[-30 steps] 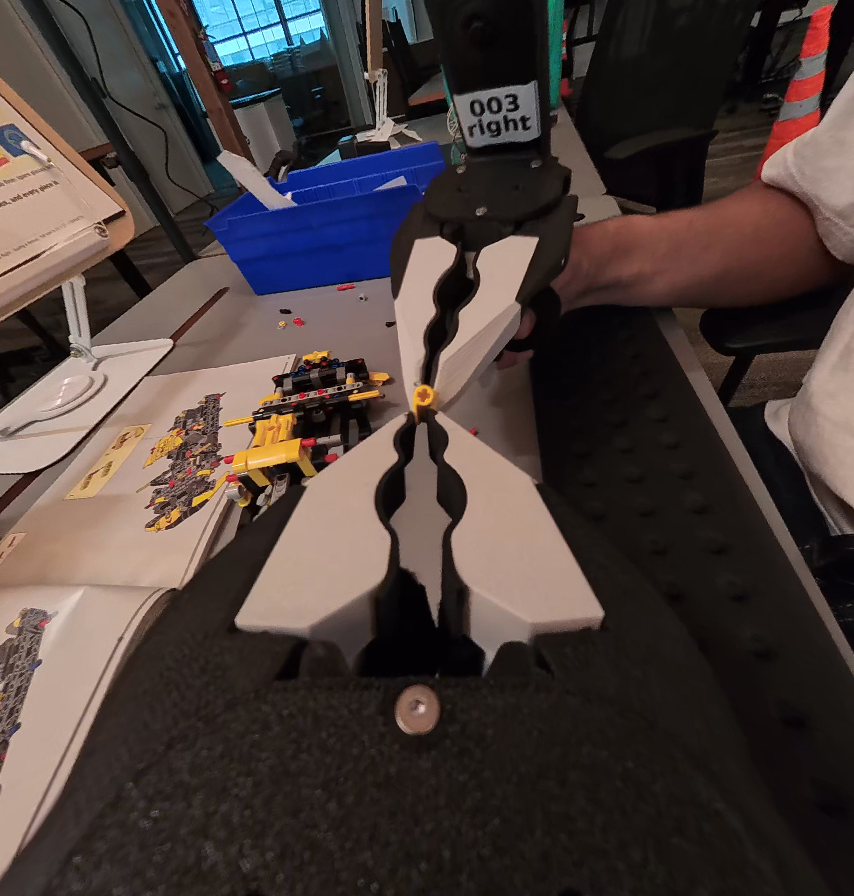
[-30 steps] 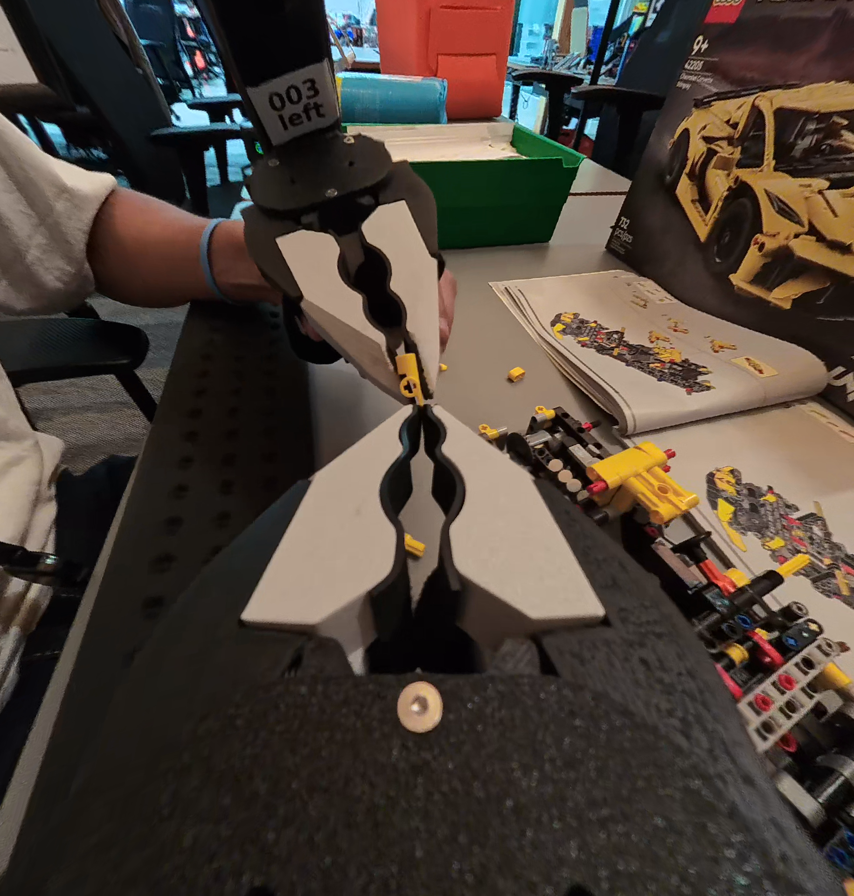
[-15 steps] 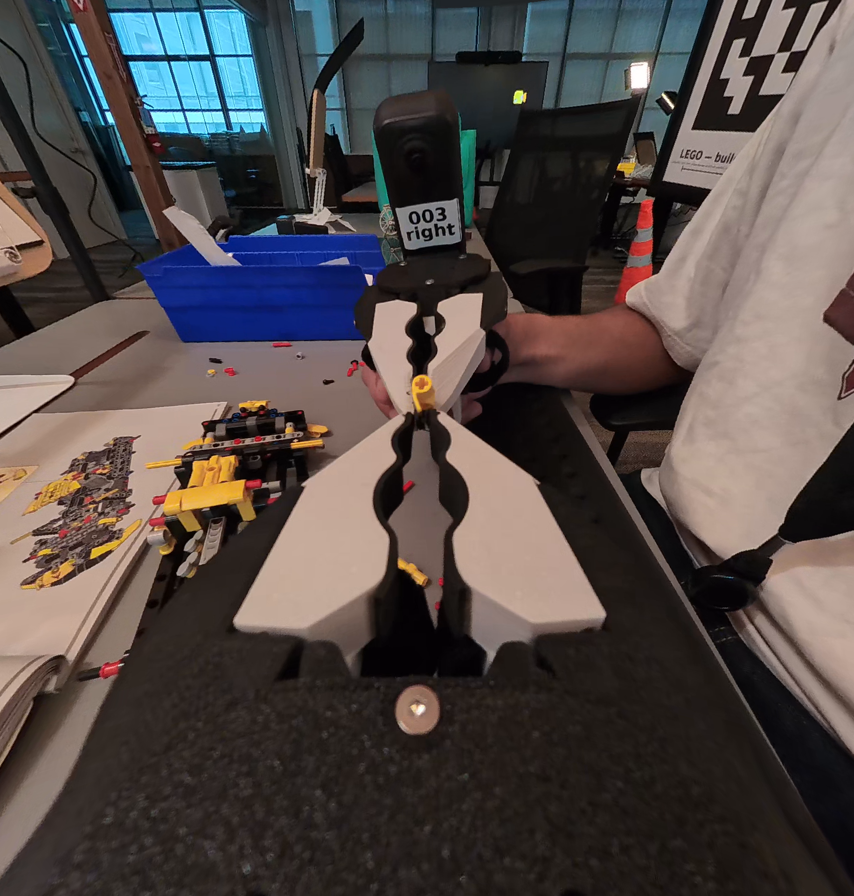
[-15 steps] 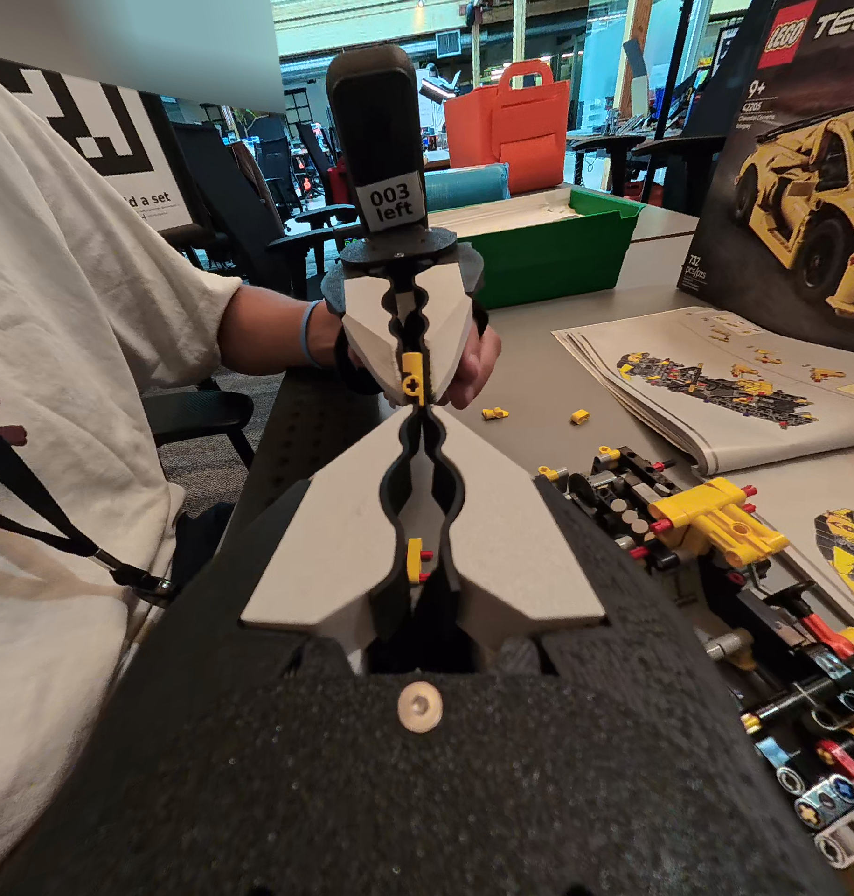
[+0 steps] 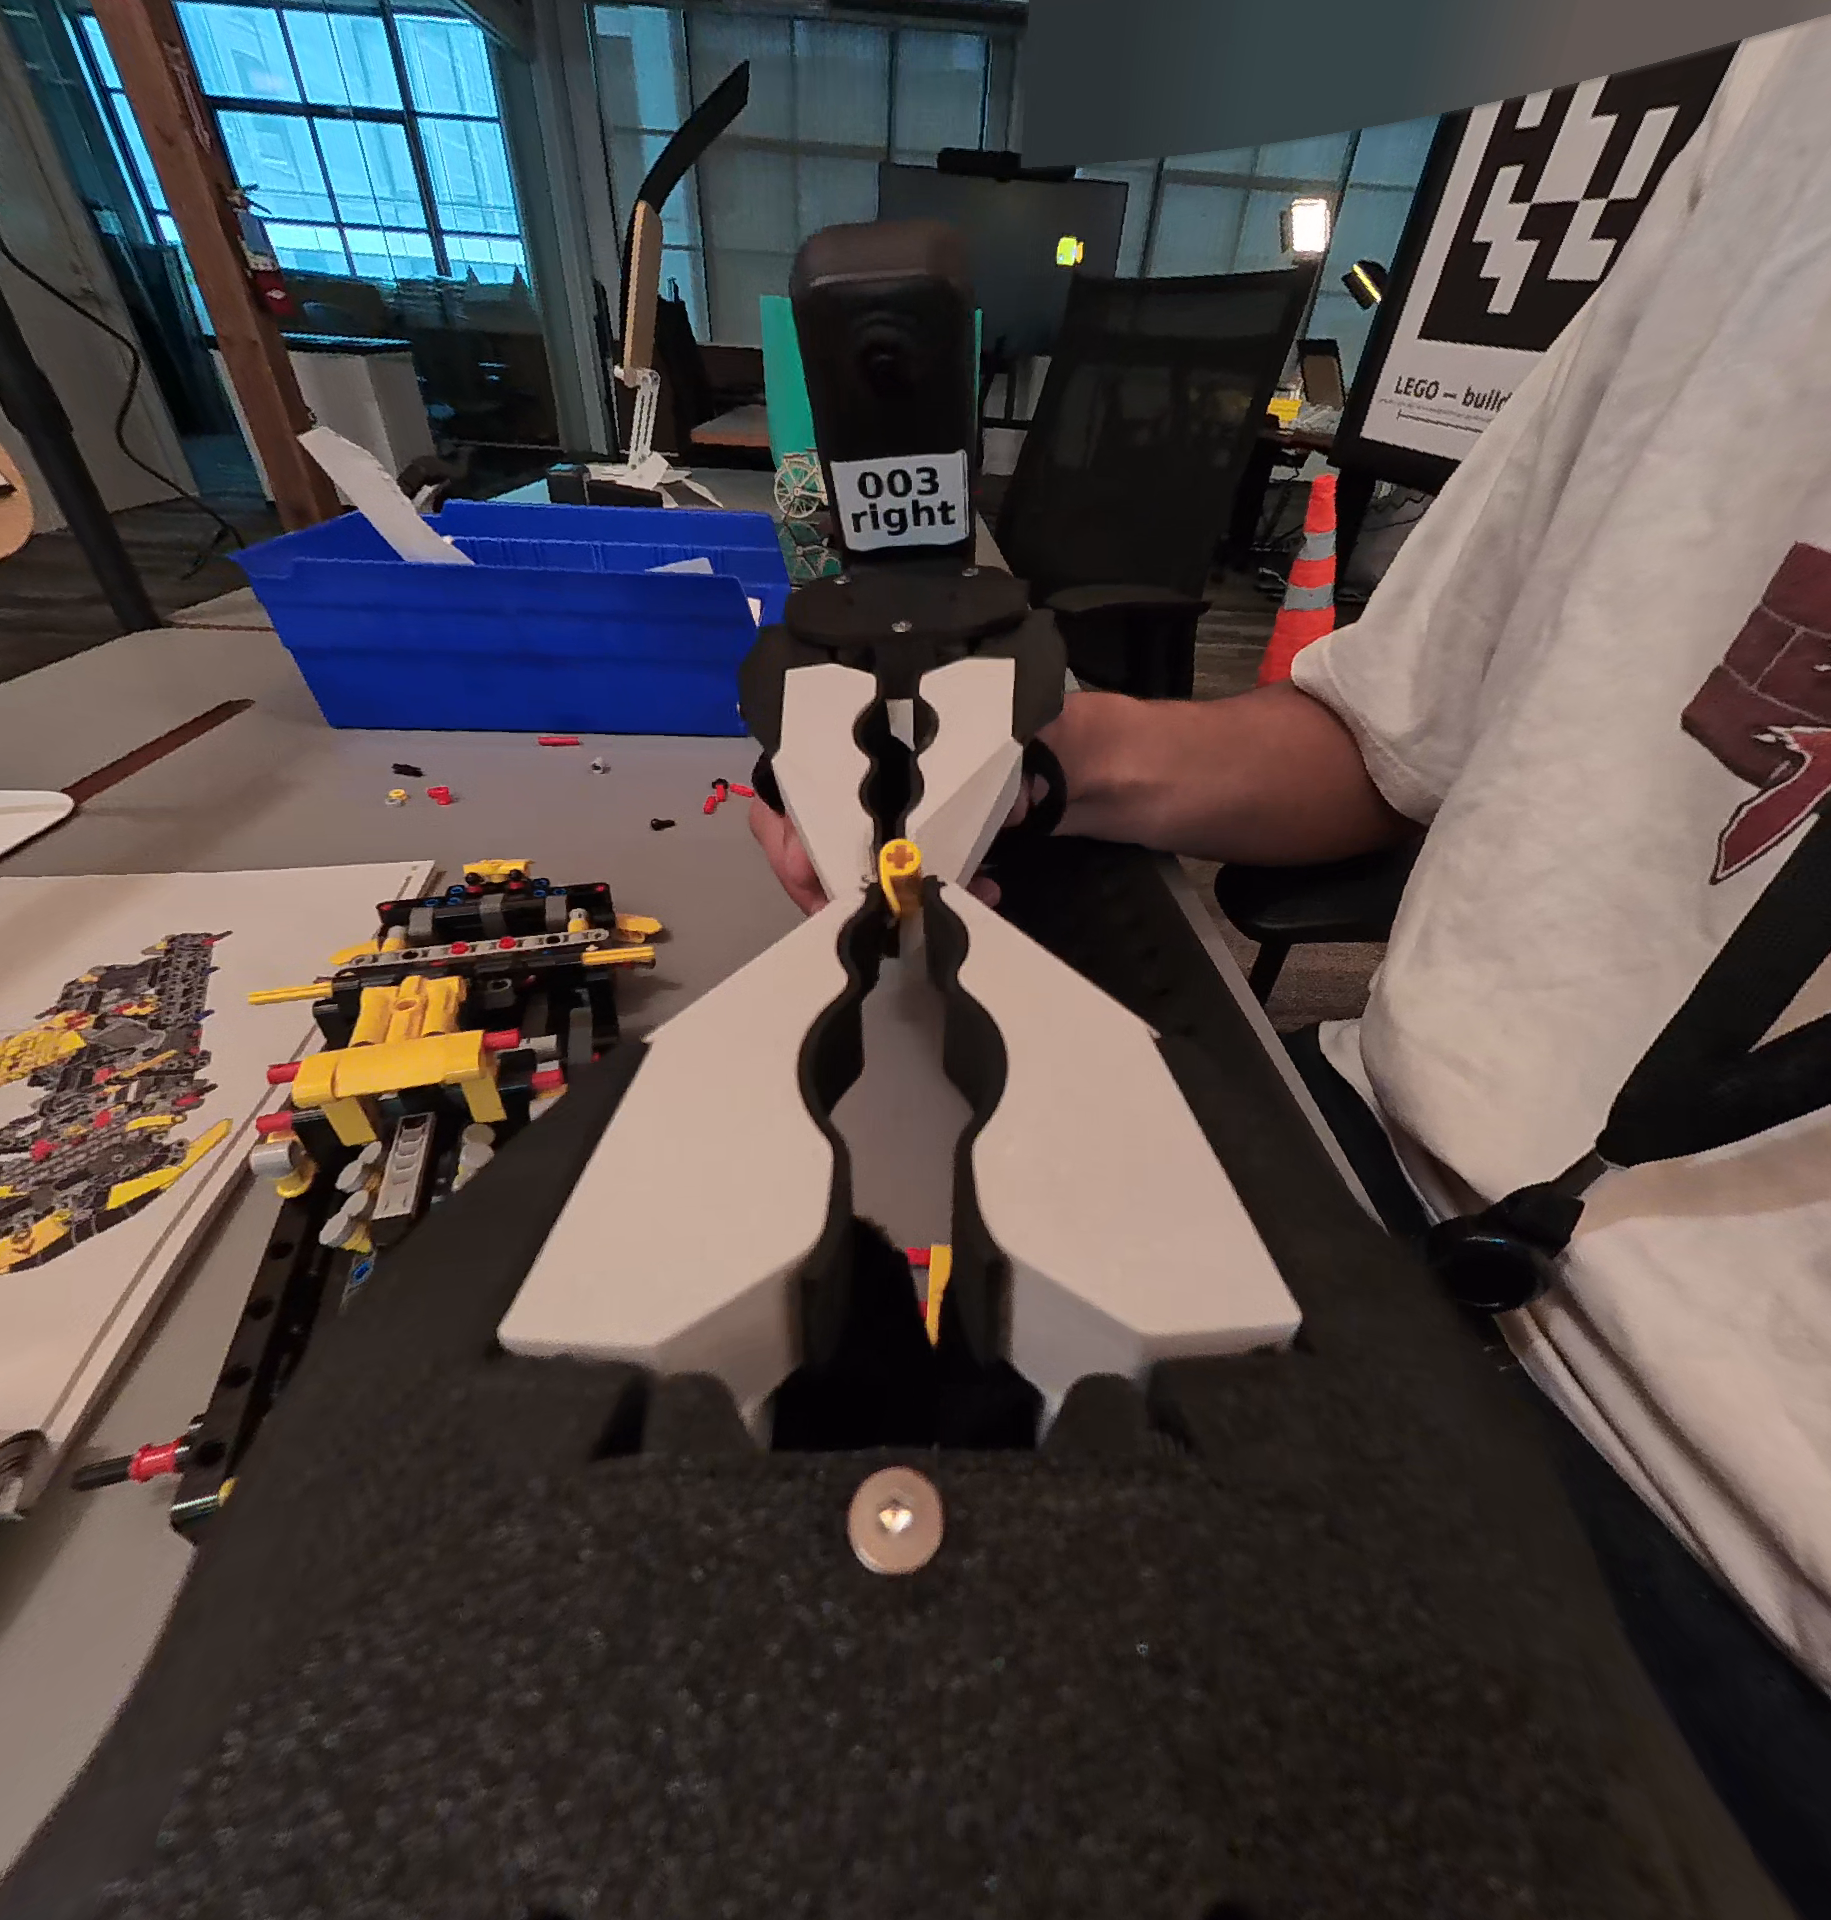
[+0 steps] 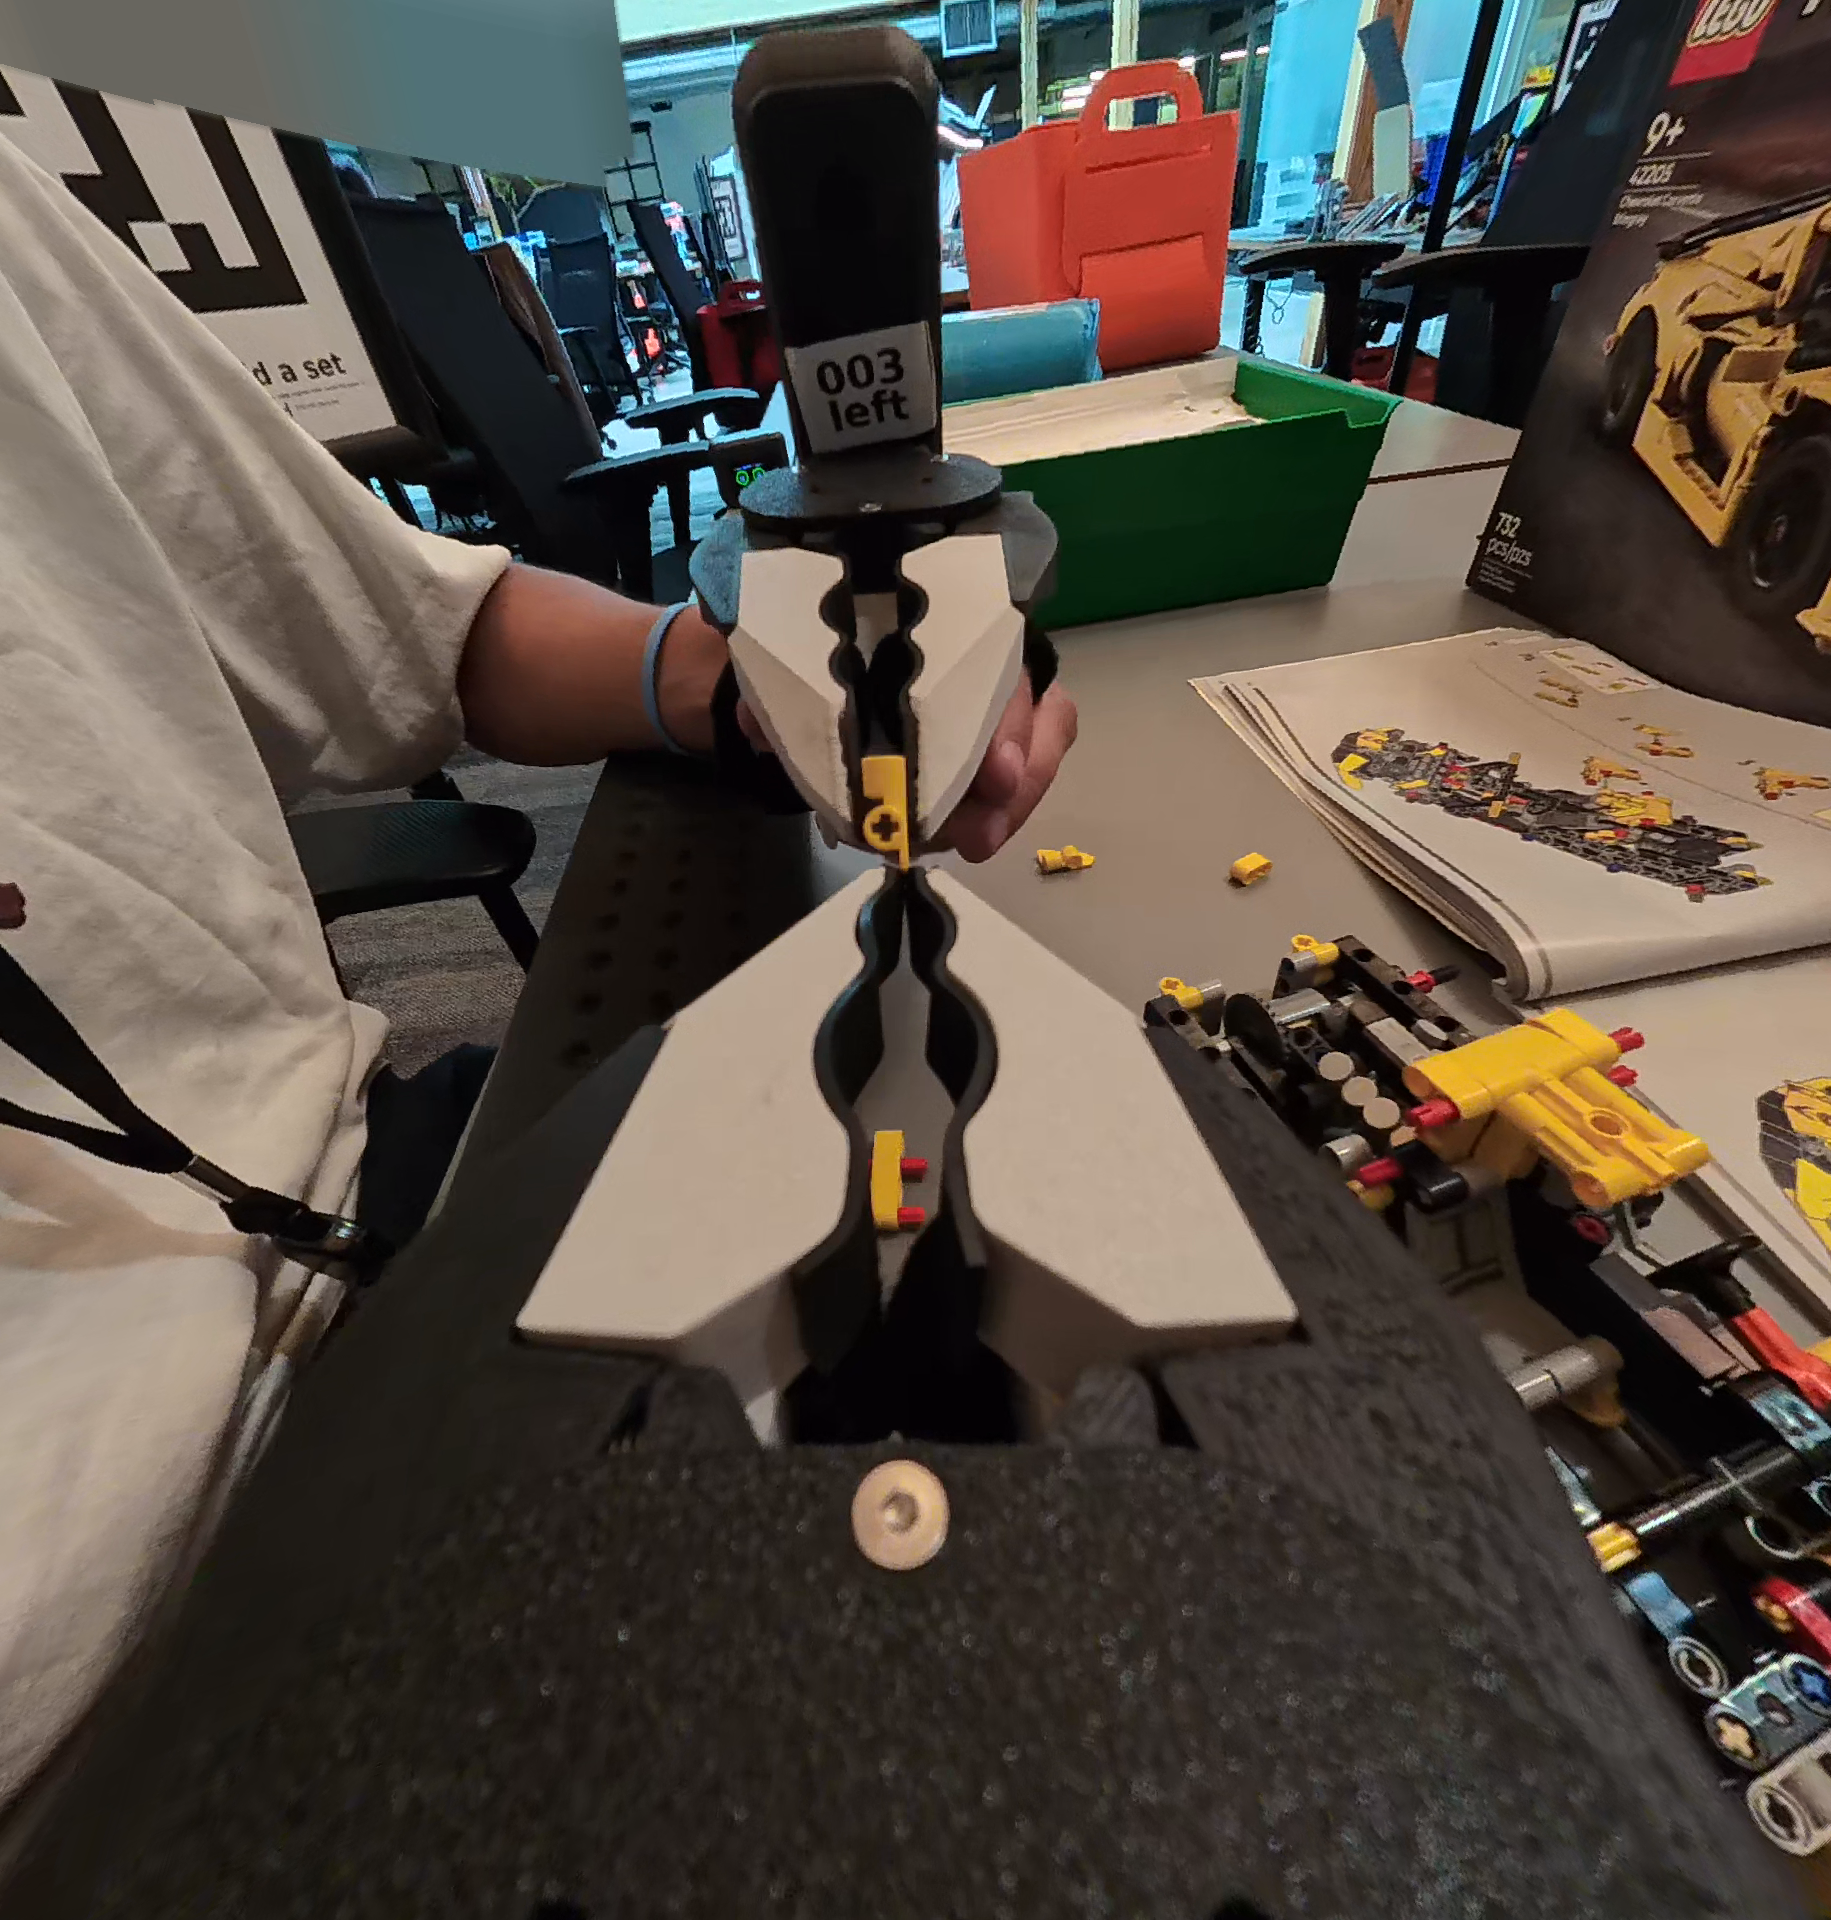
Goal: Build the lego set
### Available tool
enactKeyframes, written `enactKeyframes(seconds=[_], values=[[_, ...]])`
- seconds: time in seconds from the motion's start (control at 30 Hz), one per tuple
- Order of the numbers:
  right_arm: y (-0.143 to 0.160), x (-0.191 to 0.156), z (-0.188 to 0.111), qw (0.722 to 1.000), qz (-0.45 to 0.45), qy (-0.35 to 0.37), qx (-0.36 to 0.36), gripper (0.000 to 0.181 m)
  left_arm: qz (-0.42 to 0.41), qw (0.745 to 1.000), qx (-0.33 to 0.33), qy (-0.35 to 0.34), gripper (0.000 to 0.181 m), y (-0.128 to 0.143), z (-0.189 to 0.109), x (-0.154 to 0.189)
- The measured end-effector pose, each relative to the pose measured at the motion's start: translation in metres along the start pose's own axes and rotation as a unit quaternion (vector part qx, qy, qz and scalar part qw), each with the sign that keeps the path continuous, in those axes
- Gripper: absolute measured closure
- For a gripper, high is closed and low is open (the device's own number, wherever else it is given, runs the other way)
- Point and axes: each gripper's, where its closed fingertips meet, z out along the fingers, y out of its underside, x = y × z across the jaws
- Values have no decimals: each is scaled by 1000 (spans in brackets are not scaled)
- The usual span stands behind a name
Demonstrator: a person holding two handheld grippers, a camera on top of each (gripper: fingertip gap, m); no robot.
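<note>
My left gripper (image 5: pixel 895 896) is shut on a small yellow lego connector (image 5: pixel 898 871) with a cross hole, held in the air above the table. It also shows in the right wrist view (image 6: pixel 883 810), clamped upright in the left gripper's tips (image 6: pixel 883 847). My right gripper (image 6: pixel 903 883) is shut and meets the left tip to tip, just below the connector. I cannot tell whether it pinches anything. The half-built black and yellow lego car chassis (image 5: pixel 443 1039) (image 6: pixel 1513 1122) lies on the table beside both grippers.
A yellow piece with red pins (image 6: pixel 890 1179) lies on the table under the grippers. Open instruction booklets (image 5: pixel 90 1039) (image 6: pixel 1513 790), the set's box (image 6: pixel 1721 364), a blue bin (image 5: pixel 516 634), a green bin (image 6: pixel 1181 509) and loose yellow pieces (image 6: pixel 1065 858) surround the model. A person sits at the table's edge. The grippers are tip to tip, or close to it.
Both grippers have tilted up from pointing down at the table to level and stay tip to tip. The yellow connector stays in the left gripper.
</note>
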Motion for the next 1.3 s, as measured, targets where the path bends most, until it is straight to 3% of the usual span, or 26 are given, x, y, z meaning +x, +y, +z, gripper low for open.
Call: enactKeyframes(seconds=[0.4, 1.0, 1.3], values=[[7, 2, 2, 1000, -2, 6, -20, 181, 39, 998, -45, -11, 173, 13, 1, -1], [12, 3, 3, 999, -8, 9, -32, 181, 41, 997, -56, -14, 174, 16, 2, -2], [15, 5, 3, 999, 6, 18, -44, 181, 91, 993, -68, -26, 174, 20, 2, -3]])
